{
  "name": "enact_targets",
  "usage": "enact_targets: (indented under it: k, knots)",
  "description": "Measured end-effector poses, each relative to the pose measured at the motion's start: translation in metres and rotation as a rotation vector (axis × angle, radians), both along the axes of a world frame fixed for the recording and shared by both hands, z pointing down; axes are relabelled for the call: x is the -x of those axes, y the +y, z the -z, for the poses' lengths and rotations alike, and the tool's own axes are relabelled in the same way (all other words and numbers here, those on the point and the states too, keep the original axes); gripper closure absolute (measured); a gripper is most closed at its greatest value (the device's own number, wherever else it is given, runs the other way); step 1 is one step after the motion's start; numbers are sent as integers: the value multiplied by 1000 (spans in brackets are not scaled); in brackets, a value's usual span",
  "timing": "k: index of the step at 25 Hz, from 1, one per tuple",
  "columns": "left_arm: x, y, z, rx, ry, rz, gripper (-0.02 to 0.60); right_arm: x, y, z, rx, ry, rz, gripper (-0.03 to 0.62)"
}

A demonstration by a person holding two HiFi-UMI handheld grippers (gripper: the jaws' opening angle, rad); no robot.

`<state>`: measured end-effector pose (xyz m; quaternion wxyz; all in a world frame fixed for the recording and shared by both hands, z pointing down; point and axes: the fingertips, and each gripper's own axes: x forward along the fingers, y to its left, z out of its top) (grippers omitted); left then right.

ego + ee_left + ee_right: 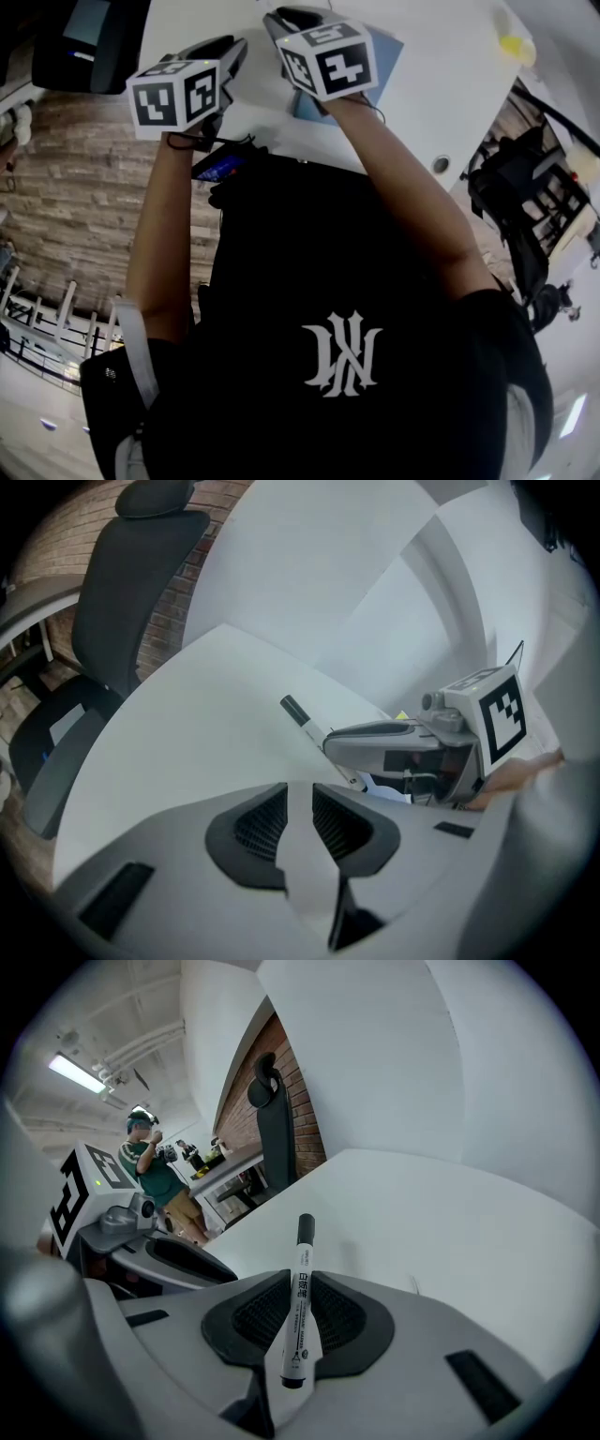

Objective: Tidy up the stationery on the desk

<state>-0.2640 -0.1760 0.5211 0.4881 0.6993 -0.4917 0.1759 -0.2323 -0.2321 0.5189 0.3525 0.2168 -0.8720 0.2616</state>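
A white marker [300, 1307] with a black cap is clamped upright between the pads of my right gripper [298, 1314], cap pointing away over the white desk [450, 1232]. In the left gripper view the same marker [306, 722] sticks out of the right gripper [349, 766], just ahead and to the right. My left gripper [300, 832] has only a narrow gap between its pads, and nothing is in it. In the head view the left gripper [221, 52] and the right gripper [298, 19] are side by side over the desk's near edge. A blue notebook [386, 56] lies under the right one.
A black office chair [122, 621] stands at the desk's far left side. A small yellow object [514, 45] lies on the desk at the right. A dark device with a blue screen [220, 167] is at the person's waist. A person in a green shirt [150, 1171] stands far off.
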Motion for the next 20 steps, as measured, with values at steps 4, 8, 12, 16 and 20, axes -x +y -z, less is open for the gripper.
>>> enact_targets:
  k: [4,8,12,16,20]
  knots:
    - [-24,-6,7,-11,-4,-36,497,-28,-10,18,-27,-30,-54,505]
    - [-42,-13,11,-16,-2,-85,497,-55,-21,30,-41,-47,-129,505]
    - [-56,-25,14,-23,2,-134,497,-80,-33,39,-55,-49,-202,505]
    - [-90,-30,18,-27,-11,-198,497,-128,-38,45,-65,-59,-273,505]
    - [-116,-28,16,-15,-24,-227,497,-180,-39,50,-68,-50,-345,505]
